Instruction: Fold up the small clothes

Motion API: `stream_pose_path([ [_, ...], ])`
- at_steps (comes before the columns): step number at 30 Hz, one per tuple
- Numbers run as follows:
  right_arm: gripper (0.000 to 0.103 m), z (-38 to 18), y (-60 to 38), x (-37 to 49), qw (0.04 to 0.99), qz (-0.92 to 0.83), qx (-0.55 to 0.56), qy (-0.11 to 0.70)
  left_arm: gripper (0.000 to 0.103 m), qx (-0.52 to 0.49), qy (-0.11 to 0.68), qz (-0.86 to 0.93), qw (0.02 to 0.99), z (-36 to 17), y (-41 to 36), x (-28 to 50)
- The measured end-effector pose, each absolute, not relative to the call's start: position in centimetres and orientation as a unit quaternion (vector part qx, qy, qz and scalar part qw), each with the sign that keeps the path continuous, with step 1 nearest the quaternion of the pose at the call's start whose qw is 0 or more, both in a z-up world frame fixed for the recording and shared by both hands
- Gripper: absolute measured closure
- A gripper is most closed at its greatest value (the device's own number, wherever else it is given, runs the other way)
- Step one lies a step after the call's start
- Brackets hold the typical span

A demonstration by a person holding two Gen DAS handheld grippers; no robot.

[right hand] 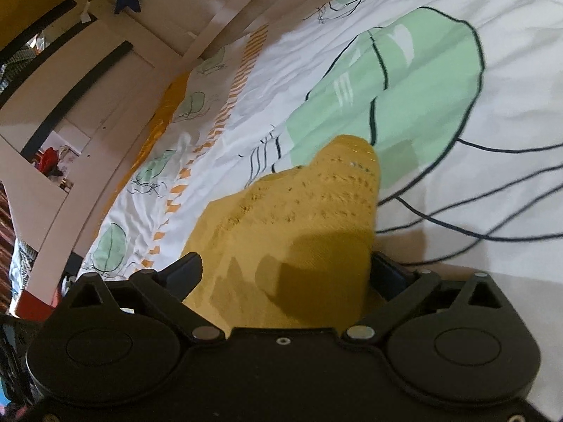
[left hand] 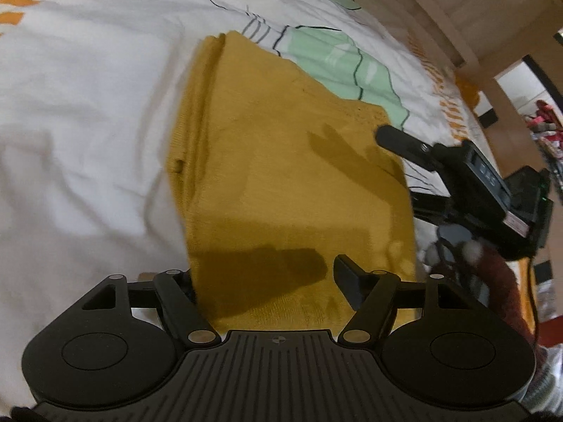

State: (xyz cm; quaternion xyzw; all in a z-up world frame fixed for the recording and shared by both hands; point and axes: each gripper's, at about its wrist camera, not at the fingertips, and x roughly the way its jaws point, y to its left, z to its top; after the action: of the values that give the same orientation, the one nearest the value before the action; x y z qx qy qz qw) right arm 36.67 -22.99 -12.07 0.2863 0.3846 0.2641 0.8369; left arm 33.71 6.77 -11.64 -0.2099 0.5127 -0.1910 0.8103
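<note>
Both tools stand wide open and grip nothing. The left gripper (left hand: 271,281) straddles the near edge of the mustard garment (left hand: 281,161), its fingers spread to either side with the cloth passing between them untouched. The right gripper (right hand: 285,270) does likewise at the garment's right side, where one finger (left hand: 397,139) shows beside the far right corner. The garment lies already folded into a rough rectangle on the bedcover (left hand: 88,105), layered edges stacked along its left side. It is a soft knit with rows of small eyelet holes near the far right corner. Judgement: the step in hand is a further fold; each tool should pinch all layers at its corner and both lift together, or the stack will slide apart.
</note>
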Motion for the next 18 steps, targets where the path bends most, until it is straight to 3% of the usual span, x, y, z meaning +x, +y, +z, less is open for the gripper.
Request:
stream_pose_path([
  [3,0.000,-12.0,-22.8,37.2,0.832,0.265,0.294,0.389,0.037,-0.210,0.513,-0.195,0.809,-11.7,6.7,33.7],
  [7,0.000,-12.0,-23.0,37.4,0.824,0.265,0.301,0.401,0.067,-0.219,0.513,-0.185,0.809,-11.8,7.2,33.5],
  [8,0.004,-12.1,-23.1,37.2,0.824,0.272,0.300,0.397,0.069,-0.227,0.514,-0.187,0.806,-12.0,7.4,33.5],
  [9,0.024,-12.1,-23.1,37.0,0.827,0.277,0.294,0.390,0.080,-0.241,0.514,-0.193,0.800,-12.2,7.6,33.6],
  [11,0.063,-12.2,-23.0,36.8,0.833,0.272,0.274,0.395,0.083,-0.273,0.520,-0.203,0.783,-12.8,7.8,33.6],
  [18,0.066,-11.2,-24.2,35.5,0.823,0.251,0.311,0.403,0.085,-0.300,0.518,-0.241,0.764,-12.2,7.5,32.7],
])
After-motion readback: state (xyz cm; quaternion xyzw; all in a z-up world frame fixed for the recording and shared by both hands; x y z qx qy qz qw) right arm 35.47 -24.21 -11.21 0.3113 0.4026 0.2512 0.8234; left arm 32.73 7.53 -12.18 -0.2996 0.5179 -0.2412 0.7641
